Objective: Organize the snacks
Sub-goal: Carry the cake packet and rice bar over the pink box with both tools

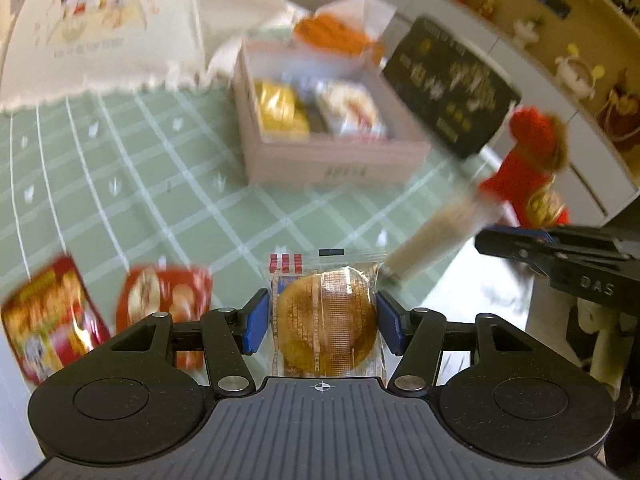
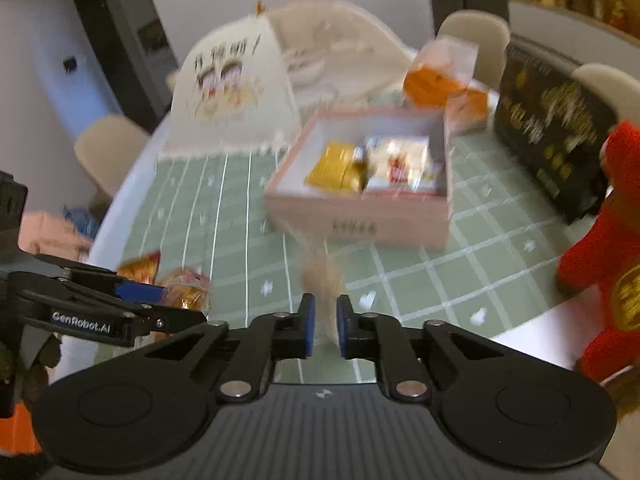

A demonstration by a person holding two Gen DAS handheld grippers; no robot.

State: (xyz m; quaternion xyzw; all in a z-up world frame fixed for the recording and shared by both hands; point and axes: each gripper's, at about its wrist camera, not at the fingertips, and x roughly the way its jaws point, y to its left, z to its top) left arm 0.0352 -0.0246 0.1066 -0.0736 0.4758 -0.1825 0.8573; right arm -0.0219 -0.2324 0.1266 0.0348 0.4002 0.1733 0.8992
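My left gripper [image 1: 323, 320] is shut on a clear-wrapped round brown cake [image 1: 326, 316], held above the green checked tablecloth [image 1: 160, 184]. My right gripper [image 2: 323, 326] is shut on a long beige wrapped snack stick [image 2: 322, 280], which also shows blurred in the left wrist view [image 1: 436, 236]. The pink snack box [image 1: 332, 160] stands open ahead, also in the right wrist view [image 2: 360, 216], holding a yellow packet [image 2: 336, 166] and a white packet [image 2: 400, 164]. Two red snack packets [image 1: 164, 300] lie at the near left.
An orange snack bag [image 1: 336, 32] stands behind the box. A black gift box [image 2: 548, 132] and a red plush toy [image 2: 608, 248] stand on the right. A white cartoon-printed bag [image 2: 232, 88] stands at the back left. Chairs surround the table.
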